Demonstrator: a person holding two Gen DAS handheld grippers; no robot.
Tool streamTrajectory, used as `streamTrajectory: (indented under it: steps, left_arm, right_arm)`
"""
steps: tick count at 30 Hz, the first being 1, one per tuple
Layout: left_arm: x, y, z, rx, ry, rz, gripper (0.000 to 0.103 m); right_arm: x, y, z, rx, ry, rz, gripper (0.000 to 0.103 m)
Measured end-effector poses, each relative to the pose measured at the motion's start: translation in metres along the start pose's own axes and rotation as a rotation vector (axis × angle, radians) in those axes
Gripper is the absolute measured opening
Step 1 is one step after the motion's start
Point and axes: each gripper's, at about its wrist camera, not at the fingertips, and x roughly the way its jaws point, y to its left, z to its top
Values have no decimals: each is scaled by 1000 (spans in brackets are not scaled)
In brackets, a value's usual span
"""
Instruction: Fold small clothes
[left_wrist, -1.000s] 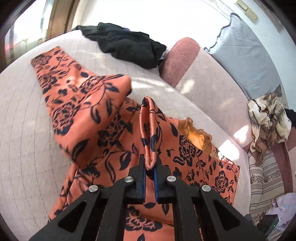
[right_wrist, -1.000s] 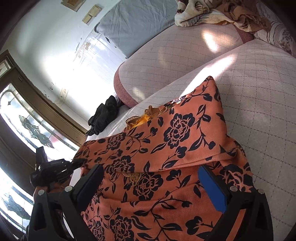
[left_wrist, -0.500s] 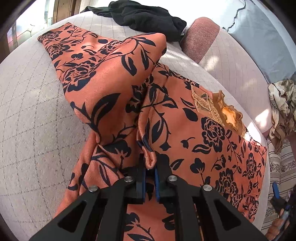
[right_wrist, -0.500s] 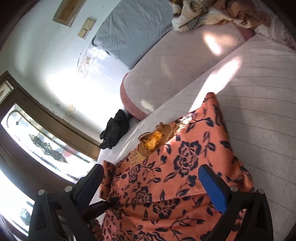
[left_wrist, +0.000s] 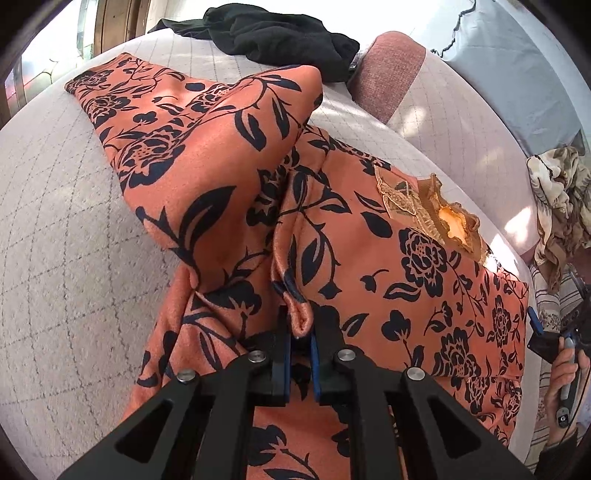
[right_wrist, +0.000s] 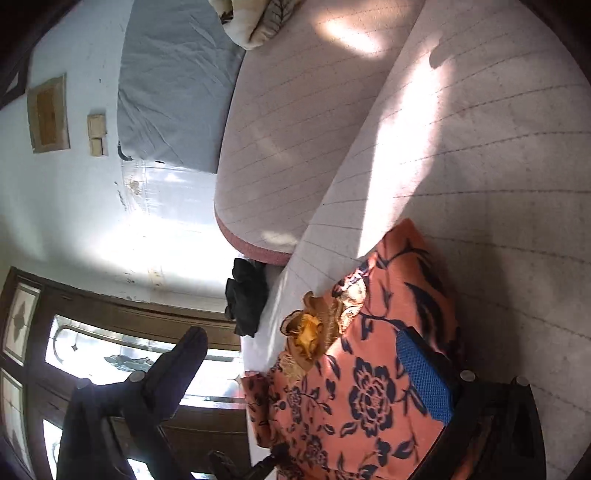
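Note:
An orange garment with a dark floral print (left_wrist: 369, 258) lies spread on a pale quilted sofa seat (left_wrist: 74, 240). A frilly golden neckline (left_wrist: 447, 221) sits at its right side. My left gripper (left_wrist: 300, 332) is shut on a rolled fold of the orange fabric, low over the garment. One sleeve (left_wrist: 207, 133) lies folded across toward the upper left. In the right wrist view the same garment (right_wrist: 369, 387) lies below my right gripper (right_wrist: 303, 347), which is open and empty, tilted, above the garment's edge near the neckline (right_wrist: 310, 332). The right gripper also shows at the left view's right edge (left_wrist: 543, 336).
A black garment (left_wrist: 280, 40) lies at the far end of the seat. A pink-edged cushion (left_wrist: 391, 74), a grey-blue pillow (left_wrist: 517, 74) and a beige patterned cloth (left_wrist: 557, 206) are along the backrest. A glazed wooden door (right_wrist: 74, 350) stands beyond the sofa.
My left gripper, still holding the fold, has dropped from raised to low over the garment. My right gripper has lifted off the garment and rolled sideways, staying open.

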Motion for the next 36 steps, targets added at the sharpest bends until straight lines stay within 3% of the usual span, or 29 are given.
streamTrajectory:
  steps: [1, 3, 6, 7, 8, 9, 11, 12, 14, 15, 17, 18, 20, 23, 24, 25, 27, 29, 33, 36]
  left_arm:
    - [0, 1, 1, -6, 5, -7, 10]
    - [0, 4, 1, -10, 9, -17, 10]
    - [-1, 3, 0, 5, 1, -13, 10]
    - [-1, 2, -1, 13, -1, -9, 10]
    - [-1, 2, -1, 14, -2, -8, 10]
    - [-1, 2, -1, 9, -4, -9, 10]
    - [-1, 2, 0, 7, -1, -7, 10]
    - [0, 1, 0, 10, -1, -4, 10]
    - [1, -1, 0, 21, -5, 7, 10]
    - [0, -2, -1, 27, -8, 10, 10]
    - [0, -3, 0, 32, -8, 10, 10]
    - [0, -3, 0, 37, -5, 10, 10]
    - [-3, -3, 4, 45, 7, -9, 10]
    - [-26, 4, 15, 37, -29, -52, 16]
    - [-41, 10, 19, 35, -68, -76, 26]
    - [-58, 19, 23, 26, -111, -99, 49]
    - [-91, 48, 32, -27, -227, -107, 75]
    - [-113, 87, 49, -94, -328, -79, 77]
    - [-96, 184, 111, -348, -280, -98, 76]
    - [-67, 237, 159, -437, -244, -59, 66]
  right_arm:
    - [1, 4, 4, -16, -46, -53, 103]
    - [4, 4, 8, -21, -72, -14, 103]
    - [36, -7, 12, -18, 84, 25, 103]
    - [44, -12, 16, -61, 85, -87, 100]
    - [43, -20, 23, -63, 30, -149, 96]
    - [35, -25, 31, -5, -45, -110, 96]
    - [22, -18, 37, 29, -123, -120, 98]
    - [20, -11, 37, 12, -118, -119, 99]
    - [21, 8, 30, -49, -64, -20, 99]
    - [26, 16, 29, -117, -38, -39, 99]
    - [37, 0, 36, -112, -42, -237, 99]
    - [40, -18, 40, -45, -35, -253, 98]
    - [29, -11, 40, -24, -104, -238, 98]
    - [12, 39, 17, -207, -109, -226, 100]
    - [8, 54, 1, -270, -88, -220, 100]
    - [7, 67, -17, -335, -57, -215, 100]
    - [0, 80, -60, -428, -5, -230, 100]
    - [-7, 81, -102, -459, 52, -199, 100]
    - [-3, 62, -173, -485, 154, -216, 100]
    - [12, 49, -202, -526, 180, -258, 100]
